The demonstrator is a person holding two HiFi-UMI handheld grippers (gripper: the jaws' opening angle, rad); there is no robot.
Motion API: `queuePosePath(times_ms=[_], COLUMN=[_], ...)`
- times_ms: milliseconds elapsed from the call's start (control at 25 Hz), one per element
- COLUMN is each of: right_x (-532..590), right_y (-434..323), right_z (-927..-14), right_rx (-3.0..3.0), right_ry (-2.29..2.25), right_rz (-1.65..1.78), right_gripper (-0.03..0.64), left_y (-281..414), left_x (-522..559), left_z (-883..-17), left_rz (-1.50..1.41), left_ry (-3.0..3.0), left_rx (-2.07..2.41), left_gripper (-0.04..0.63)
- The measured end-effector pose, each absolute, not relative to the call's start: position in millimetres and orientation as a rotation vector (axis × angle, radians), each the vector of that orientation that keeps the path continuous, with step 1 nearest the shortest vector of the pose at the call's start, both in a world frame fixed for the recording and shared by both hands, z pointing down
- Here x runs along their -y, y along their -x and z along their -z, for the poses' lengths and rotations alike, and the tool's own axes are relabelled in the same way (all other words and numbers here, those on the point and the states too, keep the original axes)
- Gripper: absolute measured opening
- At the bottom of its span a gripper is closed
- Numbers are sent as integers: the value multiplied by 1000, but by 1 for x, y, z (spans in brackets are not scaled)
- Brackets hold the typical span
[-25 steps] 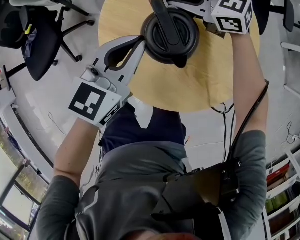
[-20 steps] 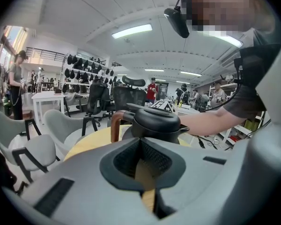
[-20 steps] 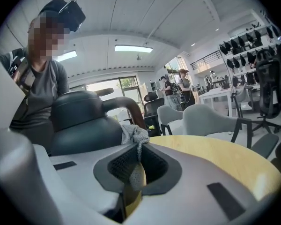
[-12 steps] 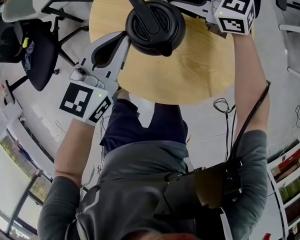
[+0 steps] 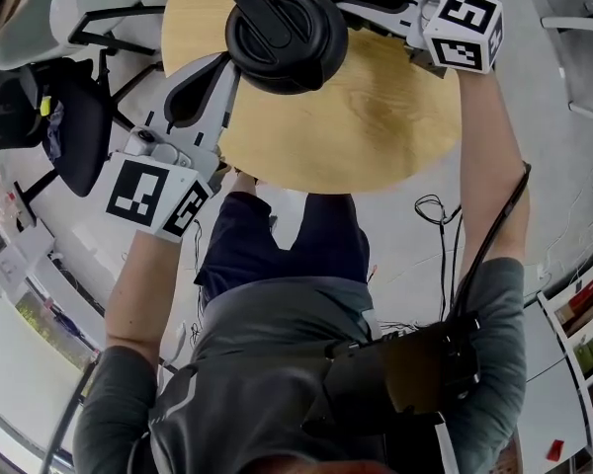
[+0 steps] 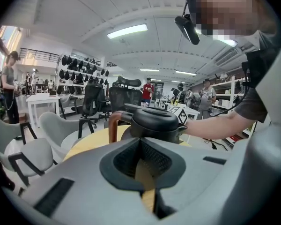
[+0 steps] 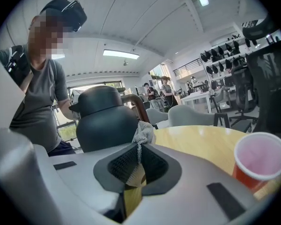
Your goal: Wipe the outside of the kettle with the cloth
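The left claw (image 6: 141,142) is clenched on nothing, its tip just beside the black kettle (image 5: 287,38) standing ahead of it on the bench (image 5: 376,126). Over the last second the kettle's handle has swung leftward, so the body is turning. The right claw (image 7: 139,146) grasps the grey cloth (image 7: 143,132), which touches the kettle's side just ahead, so fresh surface is probably getting wiped. A red cup (image 7: 260,165) stands to that claw's right.
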State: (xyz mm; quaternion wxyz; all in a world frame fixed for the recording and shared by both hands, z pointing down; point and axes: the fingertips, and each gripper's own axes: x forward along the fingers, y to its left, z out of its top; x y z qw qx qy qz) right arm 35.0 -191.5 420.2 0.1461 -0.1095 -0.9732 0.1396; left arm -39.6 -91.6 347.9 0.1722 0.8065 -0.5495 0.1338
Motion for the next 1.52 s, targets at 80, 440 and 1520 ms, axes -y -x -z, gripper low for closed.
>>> queuePosePath(times_ms=[80,440,1520], right_x=[189,173,89], right_y=[-41,-63,-78], right_z=[-420,-421,-434], right_rx=[2808,2828,2830], right_ry=[284,128,-700], right_rz=[-407,-454,-544], right_gripper=[40,40,40], left_y=[38,36,85], left_x=[92,89,49], left_z=[-348,-347,-367], left_rz=[-387,-386,-431], left_ry=[-2292,-2313,-2518], left_rx=[1553,1499,1126], left_gripper=[8,8,8])
